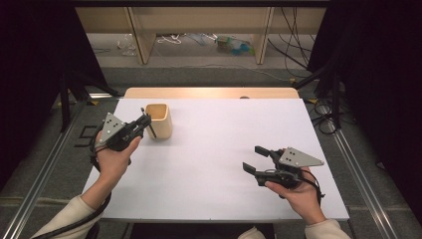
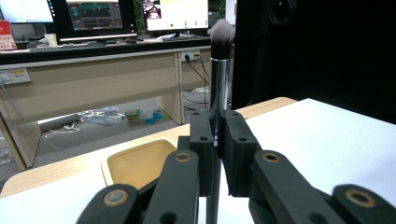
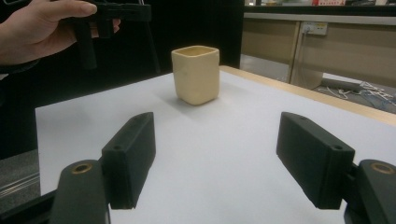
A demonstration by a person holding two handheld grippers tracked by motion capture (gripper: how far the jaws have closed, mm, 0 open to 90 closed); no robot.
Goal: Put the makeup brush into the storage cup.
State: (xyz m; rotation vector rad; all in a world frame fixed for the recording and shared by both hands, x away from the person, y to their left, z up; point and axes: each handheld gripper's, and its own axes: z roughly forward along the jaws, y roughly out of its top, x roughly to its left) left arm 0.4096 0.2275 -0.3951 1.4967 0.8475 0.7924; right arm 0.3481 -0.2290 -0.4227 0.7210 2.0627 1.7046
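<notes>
A cream square cup (image 1: 159,120) stands upright at the far left of the white table (image 1: 214,149); it also appears as the cup (image 3: 196,73) in the right gripper view and the cup (image 2: 137,161) in the left gripper view. My left gripper (image 1: 146,121) hovers just left of the cup's rim, shut on a makeup brush (image 2: 219,74) with a silver handle and dark bristles pointing up. The brush (image 1: 151,127) shows as a thin dark stick beside the cup. My right gripper (image 1: 255,159) rests low at the right, open, nothing between its jaws.
A wooden strip (image 1: 209,92) borders the table's far edge. Desks with monitors (image 2: 93,16) and cables on the floor (image 1: 199,42) lie beyond. Dark curtains flank both sides.
</notes>
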